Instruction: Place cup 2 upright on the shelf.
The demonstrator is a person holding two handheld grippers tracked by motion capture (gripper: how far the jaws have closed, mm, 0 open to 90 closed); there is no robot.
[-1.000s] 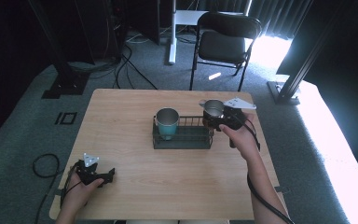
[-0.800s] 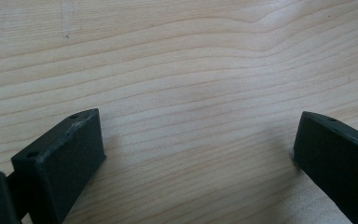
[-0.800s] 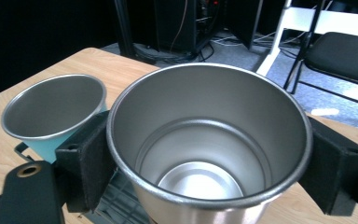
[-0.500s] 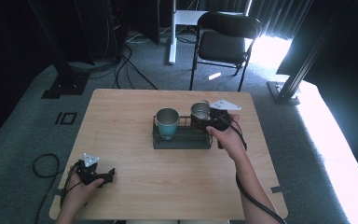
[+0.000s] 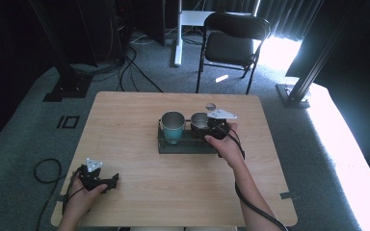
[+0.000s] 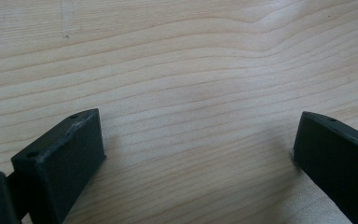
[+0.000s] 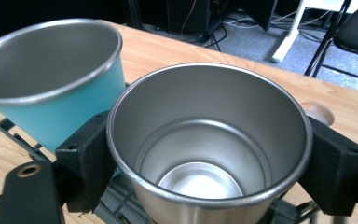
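Teal cup (image 7: 51,88) showing steel-grey inside; second cup (image 7: 209,144) gleaming plain silver; rack (image 5: 192,143) looking dark grey; table (image 5: 125,125) showing pale wood grain.

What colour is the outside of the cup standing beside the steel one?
Teal; the cup shows it best in the right gripper view.

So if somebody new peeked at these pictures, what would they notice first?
Probably the shiny steel cup, big in the right gripper view, clamped between the right gripper's black jaws over the dark wire rack in the middle of the wooden table. Right beside it in the rack stands a teal cup. The left gripper rests open at the table's near left corner.
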